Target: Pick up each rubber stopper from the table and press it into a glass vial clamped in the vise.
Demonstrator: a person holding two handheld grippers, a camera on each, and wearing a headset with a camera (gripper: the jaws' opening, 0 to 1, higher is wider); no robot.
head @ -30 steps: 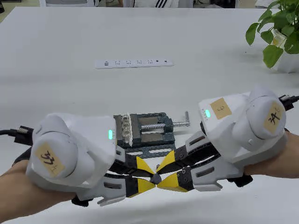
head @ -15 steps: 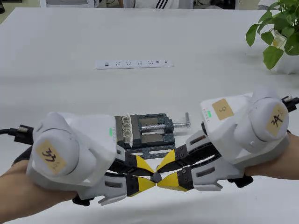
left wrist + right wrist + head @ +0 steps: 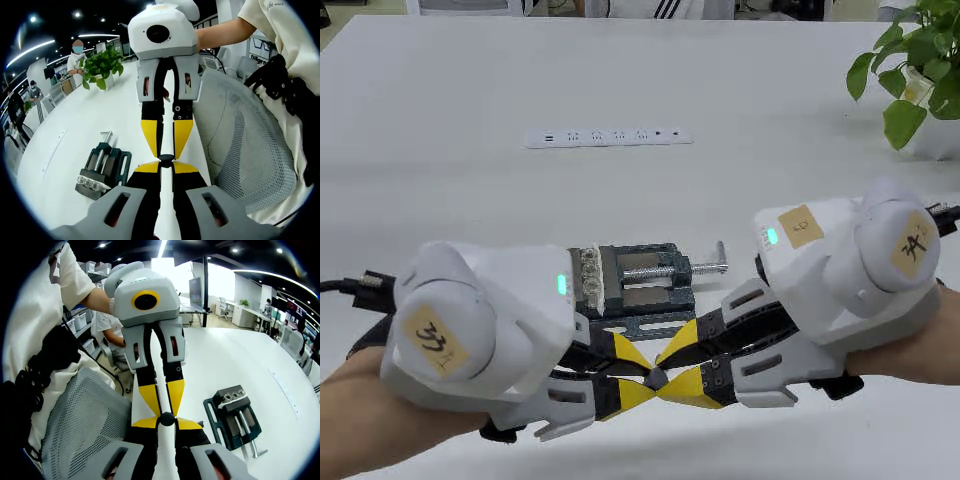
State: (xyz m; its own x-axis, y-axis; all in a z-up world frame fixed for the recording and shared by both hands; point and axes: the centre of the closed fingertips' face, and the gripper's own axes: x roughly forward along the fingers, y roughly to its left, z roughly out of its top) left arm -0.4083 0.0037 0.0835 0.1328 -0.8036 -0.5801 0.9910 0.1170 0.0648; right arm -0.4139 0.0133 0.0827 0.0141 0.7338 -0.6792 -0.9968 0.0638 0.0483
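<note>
Meeting tip to tip over the table (image 3: 470, 200) | left gripper (image 3: 646, 379) clenched on the rubber stopper (image 3: 655, 380) | glass vials (image 3: 590, 277) in the vise (image 3: 645, 292) just behind, mouths apparently unplugged | right gripper (image 3: 666, 380) pinching the same stopper | likely no pressing done, all left.

Bright even overhead light, soft shadows, sharp focus, fisheye-warped edges

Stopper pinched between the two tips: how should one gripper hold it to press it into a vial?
Grip the stopper by its sides, probably coming from above: the vials stand mouth-up in the vise, so its lower end must stay bare. It looks small and round, so a tip pinch suits.
</note>
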